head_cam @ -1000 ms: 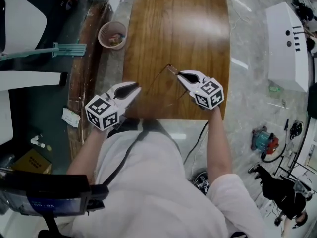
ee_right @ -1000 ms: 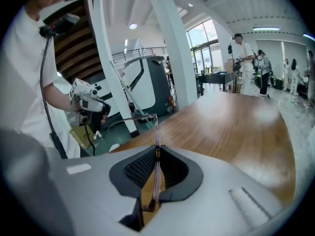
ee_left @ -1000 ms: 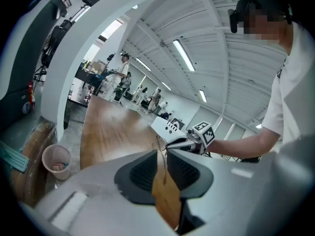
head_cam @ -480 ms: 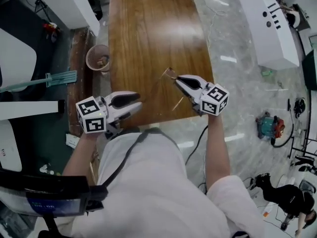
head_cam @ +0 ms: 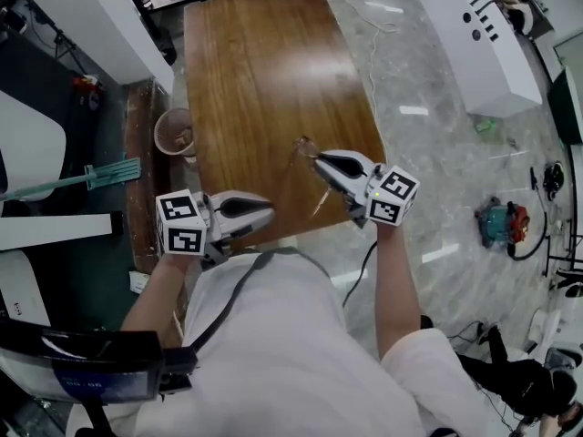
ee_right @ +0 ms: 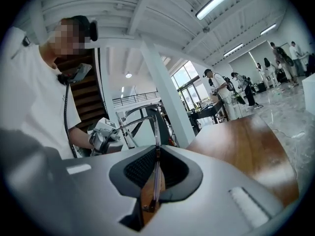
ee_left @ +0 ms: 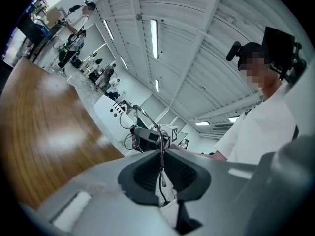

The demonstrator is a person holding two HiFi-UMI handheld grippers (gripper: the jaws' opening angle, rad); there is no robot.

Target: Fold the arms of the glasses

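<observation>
Thin wire-framed glasses hang in the air over the near edge of the wooden table. My right gripper is shut on one brownish arm, which runs up between its pads to the frame. My left gripper points right toward it. Its jaws have just been closing, and they now pinch the thin end of the other arm. In the left gripper view the frame and the right gripper's marker cube show just beyond the left gripper. The right gripper faces the person's torso.
A round bin with scraps stands on the floor left of the table. A green broom lies further left. A white cabinet is at the upper right, with a teal and red device on the marble floor.
Both grippers have risen, and the glasses came up off the table with the right one. The left gripper swung round to point right, opened wide, then shut on the free arm.
</observation>
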